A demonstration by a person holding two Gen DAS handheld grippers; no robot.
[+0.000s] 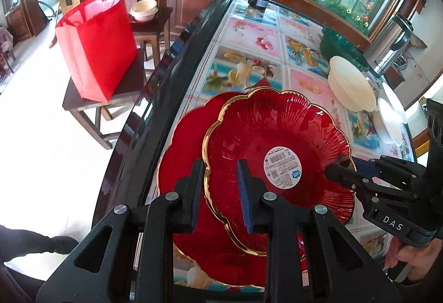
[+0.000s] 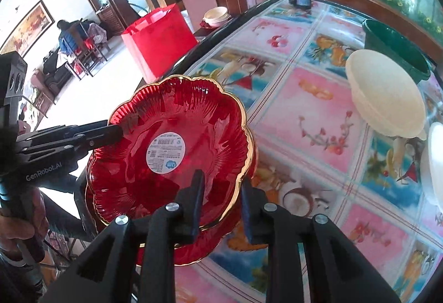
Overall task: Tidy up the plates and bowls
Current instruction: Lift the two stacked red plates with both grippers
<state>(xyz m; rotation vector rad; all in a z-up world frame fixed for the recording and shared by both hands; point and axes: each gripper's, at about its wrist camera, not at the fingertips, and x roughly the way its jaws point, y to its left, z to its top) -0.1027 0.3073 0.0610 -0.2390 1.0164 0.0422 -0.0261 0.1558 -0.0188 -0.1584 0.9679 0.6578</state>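
A red glass plate (image 1: 277,136) with a gold scalloped rim and a round white label is held tilted above a second red plate (image 1: 188,164) that lies on the table. My left gripper (image 1: 220,192) straddles the upper plate's near rim, one finger on each side. My right gripper (image 2: 221,200) straddles the opposite rim of the same plate (image 2: 171,120). Each gripper shows in the other's view, the right one (image 1: 340,172) and the left one (image 2: 113,131). The lower plate (image 2: 205,247) peeks out beneath. A cream bowl (image 1: 350,84) and white bowls (image 1: 390,120) stand at the right.
The table (image 1: 249,34) has a fruit-pattern cover and a black edge. A green bowl (image 1: 343,48) and a steel kettle (image 1: 390,45) stand at the back right. A red bag (image 1: 97,45) stands on a stool to the left, with stacked cream bowls (image 1: 144,10) on another stool.
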